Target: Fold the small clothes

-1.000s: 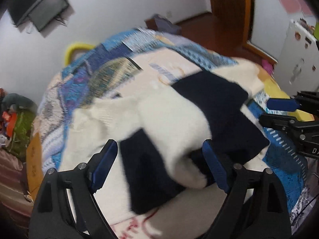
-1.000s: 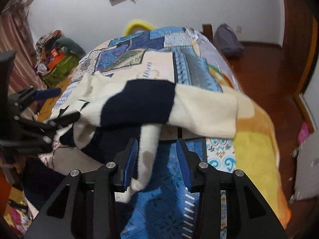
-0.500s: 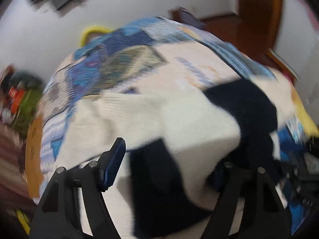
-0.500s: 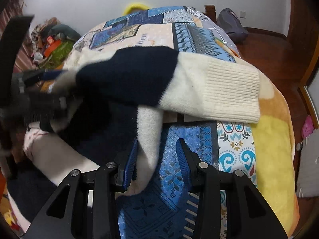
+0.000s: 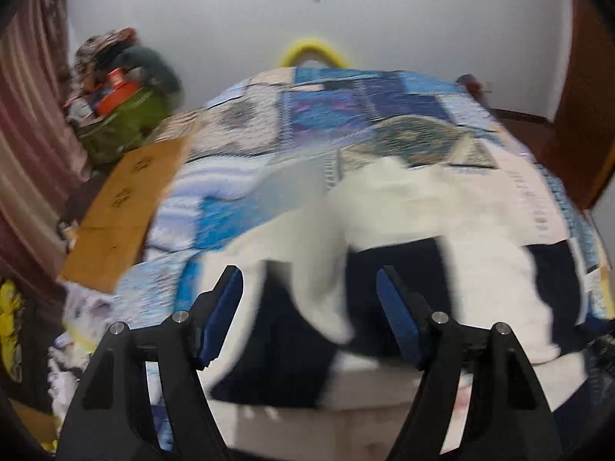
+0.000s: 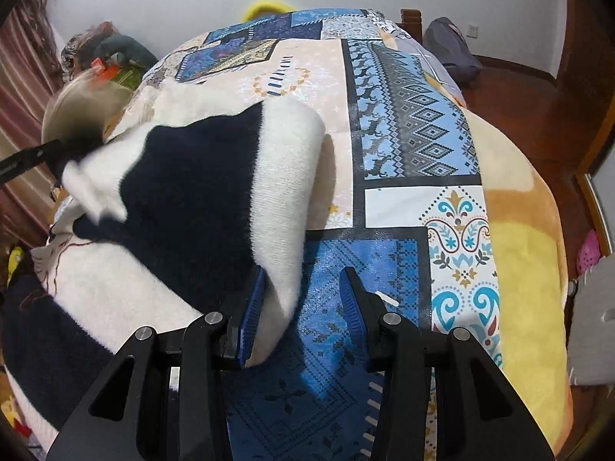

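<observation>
A cream and navy knitted sweater [image 6: 192, 176] lies on a patchwork quilt. Its sleeve is folded across the body, with the cream cuff end pointing down towards my right gripper. My right gripper [image 6: 303, 299] stands open low over the quilt. The cuff edge rests against its left pad and the right pad is clear of it. In the blurred left wrist view my left gripper [image 5: 311, 307] is open wide above the sweater [image 5: 480, 269]. A cream strip lies between its fingers, untouched by the pads. My left gripper [image 6: 27, 157] shows as a blur at the sweater's far left.
The quilt [image 6: 403, 115] covers the bed, and a yellow blanket [image 6: 519, 269] lies along its right side. A cardboard sheet [image 5: 127, 199] and a green pile of things [image 5: 123, 115] sit left of the bed. A dark bag [image 6: 449, 50] is on the wooden floor.
The sleeve that stretched out to the right now lies folded back over the sweater's body. My left gripper swung fast to the left and rolled. My right gripper barely moved.
</observation>
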A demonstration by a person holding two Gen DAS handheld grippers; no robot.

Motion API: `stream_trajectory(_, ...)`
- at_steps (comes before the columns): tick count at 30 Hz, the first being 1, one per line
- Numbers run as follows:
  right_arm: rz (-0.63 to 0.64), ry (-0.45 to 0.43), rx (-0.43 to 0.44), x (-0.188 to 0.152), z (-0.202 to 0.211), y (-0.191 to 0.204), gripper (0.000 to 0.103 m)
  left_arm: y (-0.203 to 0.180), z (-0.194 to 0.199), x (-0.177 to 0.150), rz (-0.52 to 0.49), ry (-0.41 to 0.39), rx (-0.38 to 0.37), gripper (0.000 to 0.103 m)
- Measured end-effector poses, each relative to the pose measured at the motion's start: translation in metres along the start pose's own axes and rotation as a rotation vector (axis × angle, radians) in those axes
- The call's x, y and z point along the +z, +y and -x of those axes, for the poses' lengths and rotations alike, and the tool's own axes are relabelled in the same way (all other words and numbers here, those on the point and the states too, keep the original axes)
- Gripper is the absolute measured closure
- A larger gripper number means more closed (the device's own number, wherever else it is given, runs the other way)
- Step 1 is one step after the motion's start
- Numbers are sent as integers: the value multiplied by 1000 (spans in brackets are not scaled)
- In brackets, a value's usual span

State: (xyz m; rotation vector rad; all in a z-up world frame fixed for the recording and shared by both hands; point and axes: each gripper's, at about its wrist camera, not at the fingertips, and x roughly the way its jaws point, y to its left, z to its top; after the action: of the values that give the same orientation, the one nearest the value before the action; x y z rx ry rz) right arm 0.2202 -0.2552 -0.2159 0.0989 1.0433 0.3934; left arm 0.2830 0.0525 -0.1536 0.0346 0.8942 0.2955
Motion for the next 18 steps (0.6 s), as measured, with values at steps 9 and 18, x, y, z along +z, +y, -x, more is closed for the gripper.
stream_trajectory(9,-29,-64,10,19,26,6,66,65,-12,-11,52,91,-105,25)
stream_trajectory(18,21,-105,-42,42,25,24,52,98,-94,-30,209,301,-209,37)
